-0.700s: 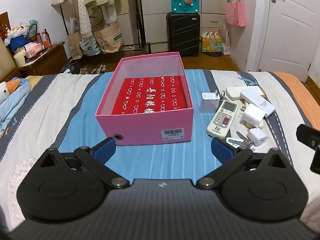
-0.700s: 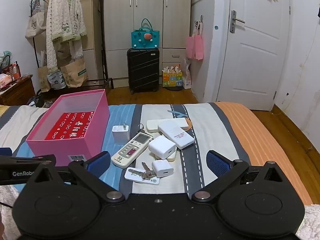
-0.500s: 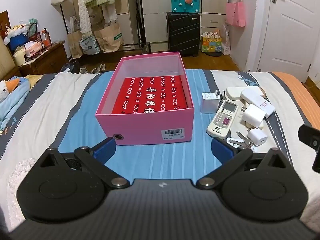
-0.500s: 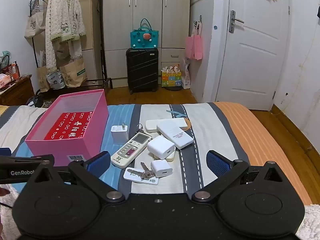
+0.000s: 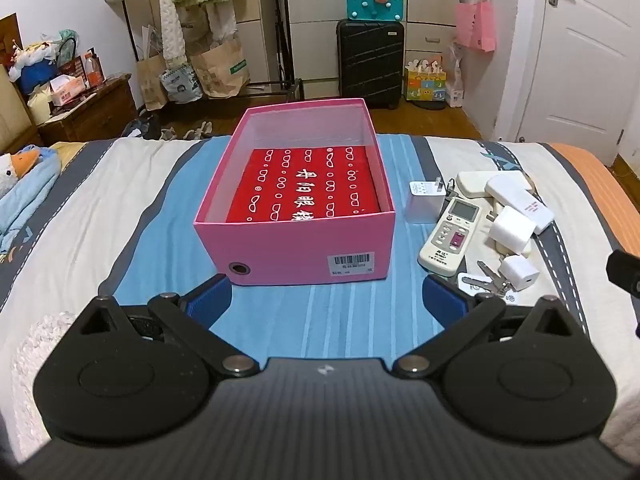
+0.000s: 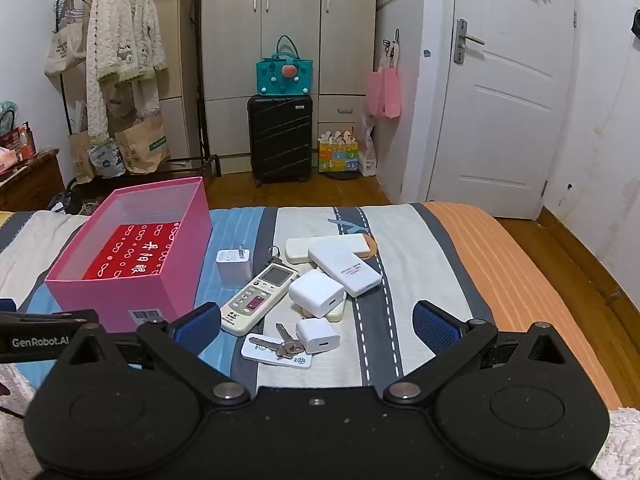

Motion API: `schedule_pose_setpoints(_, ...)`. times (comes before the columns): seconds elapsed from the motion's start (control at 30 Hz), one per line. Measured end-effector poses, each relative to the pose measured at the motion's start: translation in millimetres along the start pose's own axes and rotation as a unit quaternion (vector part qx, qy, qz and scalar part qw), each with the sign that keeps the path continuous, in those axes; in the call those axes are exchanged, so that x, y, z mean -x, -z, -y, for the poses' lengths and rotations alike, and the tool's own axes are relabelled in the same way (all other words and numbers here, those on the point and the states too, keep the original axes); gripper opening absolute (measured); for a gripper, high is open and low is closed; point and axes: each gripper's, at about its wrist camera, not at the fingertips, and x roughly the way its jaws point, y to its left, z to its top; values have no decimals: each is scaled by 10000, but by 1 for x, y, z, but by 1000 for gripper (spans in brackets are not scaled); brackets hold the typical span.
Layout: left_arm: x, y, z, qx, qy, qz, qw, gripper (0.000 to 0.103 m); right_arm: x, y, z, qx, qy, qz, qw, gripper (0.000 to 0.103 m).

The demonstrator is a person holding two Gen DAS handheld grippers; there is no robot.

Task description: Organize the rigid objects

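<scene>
Both tools, left tool [image 5: 326,300] and right tool [image 6: 316,322], gape wide and empty near the pink box [image 5: 296,248].

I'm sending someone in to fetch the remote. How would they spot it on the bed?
Find the pink box on the bed; a cluster of small white things lies just to its right. The remote is the long cream one nearest the box, the only one with a screen and buttons.
</scene>
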Motion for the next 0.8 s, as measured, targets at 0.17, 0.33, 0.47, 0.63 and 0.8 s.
schedule_pose_setpoints(0.17,-1,1,-3,57,86,-22,9999,103,1,1,-1,25,30,-31,10000,103)
schedule_pose_setpoints(0.33,1,1,-2,52,93,-30,9999,103,-4,3,3,22,-6,-27,10000,103)
schedule_pose_setpoints(0.47,1,1,-4,61,106,-28,9999,103,-3,3,2,15,6,-30,10000,103)
schedule_pose_setpoints(0.63,1,2,-4,57,113,-35,9999,103,-3,2,2,21,10,-36,10000,103)
schedule_pose_setpoints(0.8,-1,3,-3,39,122,-100,9999,103,-8,3,1,14,0,-67,10000,103)
